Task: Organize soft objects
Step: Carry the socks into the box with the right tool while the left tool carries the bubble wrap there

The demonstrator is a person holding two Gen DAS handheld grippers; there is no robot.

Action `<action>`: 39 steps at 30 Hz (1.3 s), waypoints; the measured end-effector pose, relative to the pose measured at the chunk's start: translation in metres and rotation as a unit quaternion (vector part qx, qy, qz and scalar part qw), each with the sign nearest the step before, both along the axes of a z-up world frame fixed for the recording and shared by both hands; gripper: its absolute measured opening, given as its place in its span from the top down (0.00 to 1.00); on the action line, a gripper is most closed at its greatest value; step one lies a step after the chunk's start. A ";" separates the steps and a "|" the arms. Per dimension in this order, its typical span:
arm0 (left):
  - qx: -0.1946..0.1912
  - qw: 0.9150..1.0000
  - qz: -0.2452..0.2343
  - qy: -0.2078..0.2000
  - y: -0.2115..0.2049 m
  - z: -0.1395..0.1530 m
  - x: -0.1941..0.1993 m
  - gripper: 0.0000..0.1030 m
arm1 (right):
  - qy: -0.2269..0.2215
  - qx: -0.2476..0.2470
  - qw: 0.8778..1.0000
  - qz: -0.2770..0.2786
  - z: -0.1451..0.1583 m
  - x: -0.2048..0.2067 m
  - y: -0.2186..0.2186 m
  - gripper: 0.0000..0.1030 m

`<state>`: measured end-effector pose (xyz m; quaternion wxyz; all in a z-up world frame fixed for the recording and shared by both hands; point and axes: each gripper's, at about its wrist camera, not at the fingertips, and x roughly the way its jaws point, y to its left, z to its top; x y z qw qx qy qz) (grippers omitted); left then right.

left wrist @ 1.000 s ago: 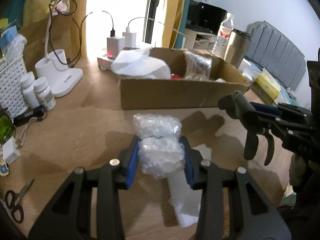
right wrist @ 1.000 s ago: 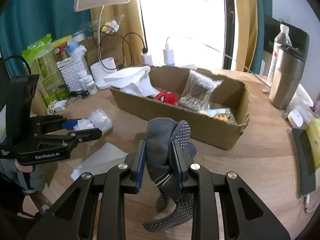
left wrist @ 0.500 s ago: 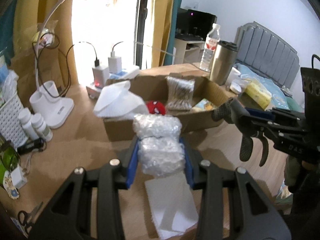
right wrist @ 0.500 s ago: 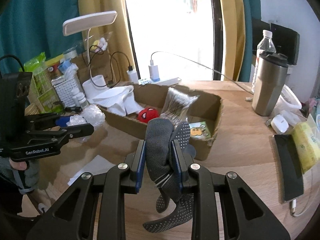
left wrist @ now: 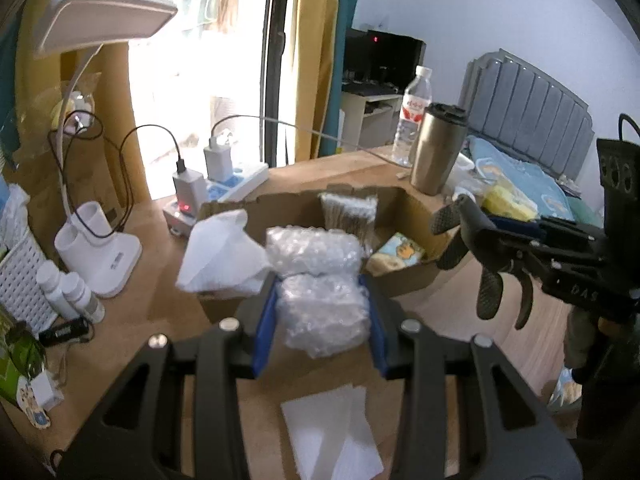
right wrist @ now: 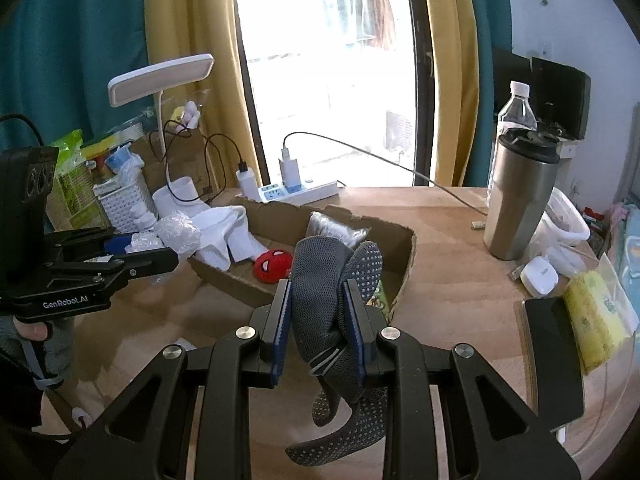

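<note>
My left gripper [left wrist: 320, 312] is shut on a wad of clear bubble wrap [left wrist: 316, 280], held in the air over the near left end of the open cardboard box [left wrist: 404, 284]. My right gripper [right wrist: 318, 320] is shut on a grey dotted glove [right wrist: 332, 280] whose fingers hang below the pads, just in front of the box [right wrist: 404, 256]. Inside the box lie a white cloth [right wrist: 228, 236], a red spider-face plush [right wrist: 274, 264] and a clear packet of dark strands [left wrist: 350, 216]. Each gripper shows in the other's view: the right gripper [left wrist: 480, 248], the left gripper [right wrist: 160, 248].
A white foam sheet [left wrist: 332, 432] lies on the wooden table below my left gripper. A steel tumbler [right wrist: 520, 200] and water bottle [right wrist: 516, 112] stand at the back right, a phone [right wrist: 552, 352] and yellow pack [right wrist: 592, 320] further right. A desk lamp [left wrist: 92, 232], power strip [right wrist: 300, 190] and white basket [left wrist: 20, 280] crowd the left.
Both grippers have risen and come closer to the box, each keeping its hold. The box's inside now shows from above, and the foam sheet has dropped lower in the left wrist view.
</note>
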<state>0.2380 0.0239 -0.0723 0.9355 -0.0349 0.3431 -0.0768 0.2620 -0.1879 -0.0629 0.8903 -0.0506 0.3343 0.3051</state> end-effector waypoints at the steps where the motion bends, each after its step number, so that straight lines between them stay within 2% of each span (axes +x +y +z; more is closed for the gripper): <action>1: 0.000 1.000 0.000 -0.002 -0.001 0.002 0.002 0.61 | 0.000 0.000 1.000 -0.001 0.000 0.001 0.000 0.73; 15: 0.002 1.000 -0.017 -0.009 -0.003 0.009 0.033 0.61 | -0.008 0.003 1.000 -0.007 0.006 0.030 0.002 0.73; 25: -0.007 0.999 -0.033 -0.001 -0.010 -0.002 0.050 0.61 | -0.002 0.003 1.000 -0.013 0.000 0.048 0.007 0.73; 39: -0.012 0.998 -0.048 0.032 -0.025 -0.027 0.079 0.61 | 0.018 0.008 1.000 -0.016 -0.021 0.074 0.008 0.73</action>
